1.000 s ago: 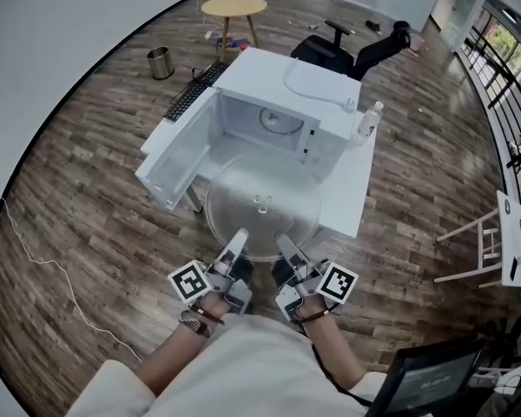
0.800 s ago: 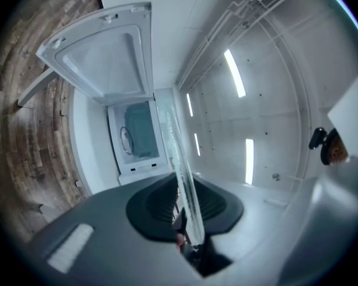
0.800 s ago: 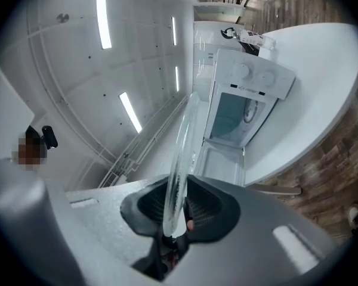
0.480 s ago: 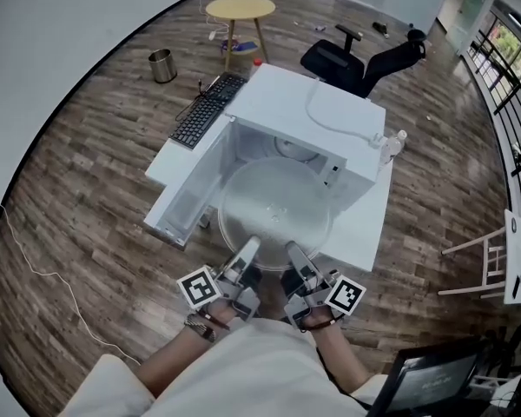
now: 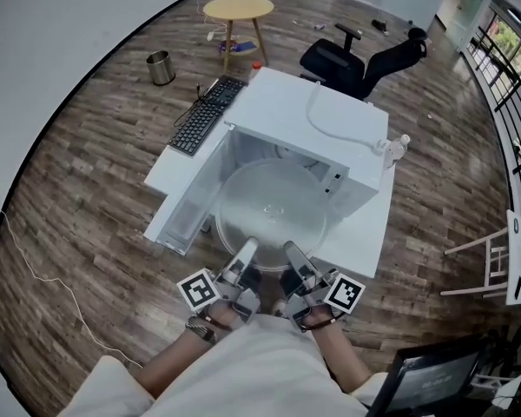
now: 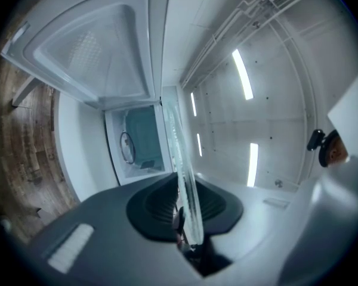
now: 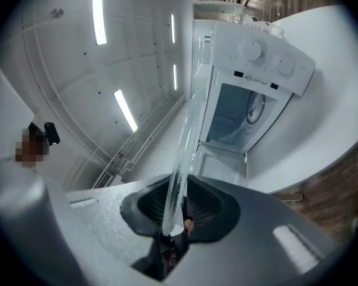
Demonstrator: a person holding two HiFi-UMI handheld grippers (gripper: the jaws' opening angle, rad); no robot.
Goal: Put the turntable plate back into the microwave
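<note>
microwave (image 5: 317, 115) 1 | turntable plate (image 5: 273, 208) 1 | grippers (image 5: 247, 248) (image 5: 293, 252) 2 | keyboard (image 5: 199, 114) 1 | bin (image 5: 160, 66) 1 | chair (image 5: 340, 61) 1

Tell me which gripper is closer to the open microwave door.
Left. The left gripper grips the near rim of the turntable plate just beside the open door; the right gripper grips that rim farther from the door, beyond the left one.

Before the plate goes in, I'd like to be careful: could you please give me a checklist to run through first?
1. Grip of the left gripper on the turntable plate rim: ok.
2. Grip of the right gripper on the same rim: ok.
3. The microwave door swung wide open: ok.
4. Plate's far edge facing the cavity opening: ok.
5. Cavity floor ready to take the plate: cannot tell.
</note>
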